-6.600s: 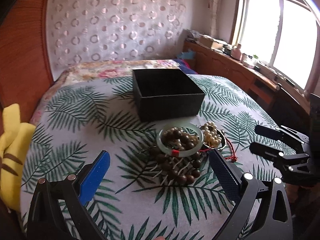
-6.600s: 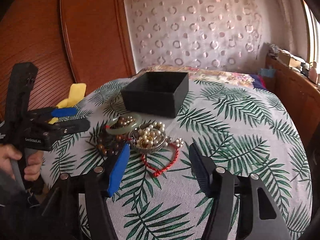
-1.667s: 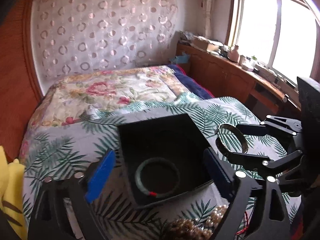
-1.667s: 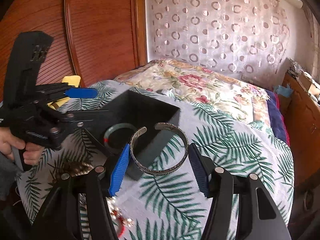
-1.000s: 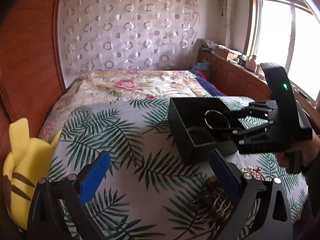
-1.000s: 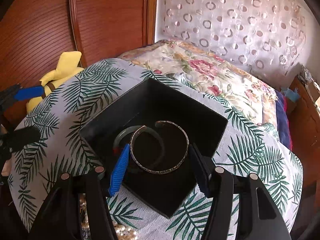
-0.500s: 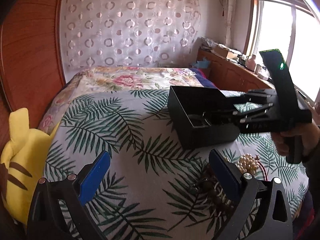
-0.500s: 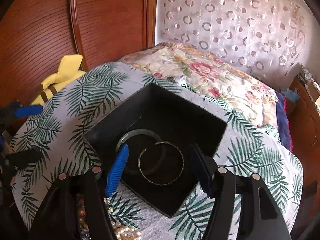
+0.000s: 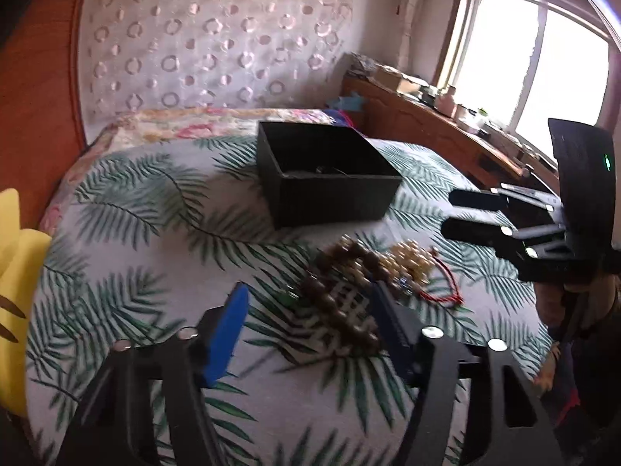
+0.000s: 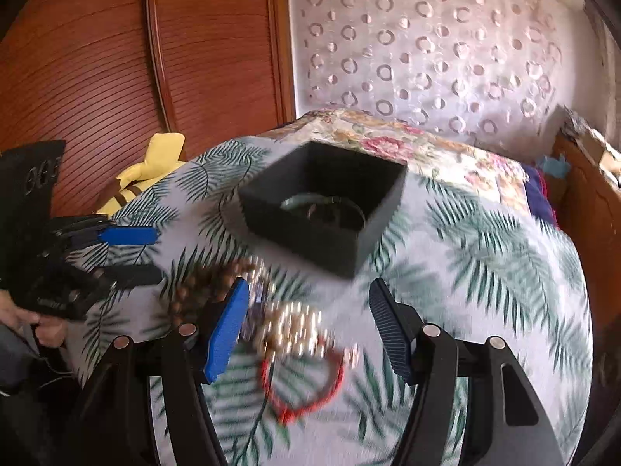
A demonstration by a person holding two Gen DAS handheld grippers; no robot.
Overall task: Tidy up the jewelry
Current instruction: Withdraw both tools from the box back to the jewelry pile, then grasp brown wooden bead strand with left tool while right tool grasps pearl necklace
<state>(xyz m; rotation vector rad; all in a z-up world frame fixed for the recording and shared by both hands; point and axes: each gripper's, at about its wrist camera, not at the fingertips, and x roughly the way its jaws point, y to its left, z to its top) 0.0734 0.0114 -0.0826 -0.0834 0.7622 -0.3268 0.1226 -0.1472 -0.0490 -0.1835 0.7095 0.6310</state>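
- I am holding my right gripper (image 10: 306,334) with jaws spread wide and empty, hovering just over the cream pearl strand (image 10: 295,328) and the red cord bracelet (image 10: 302,388).
- My left gripper (image 9: 310,326), jaws likewise wide and empty, is hanging just beside the dark brown wooden bead strand (image 9: 341,291).
- I am judging the next pick is due: lowering and closing on one strand.
- Farther off, the black square box (image 10: 330,233) is already holding a green bangle (image 10: 299,200) and a thin metal one.

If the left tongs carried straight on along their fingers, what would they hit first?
Most likely the brown bead bracelet, lying on the leaf-print cloth just ahead between the open left tongs. The pearl strand sits slightly right; the black box is farther back. Blur makes depth uncertain.
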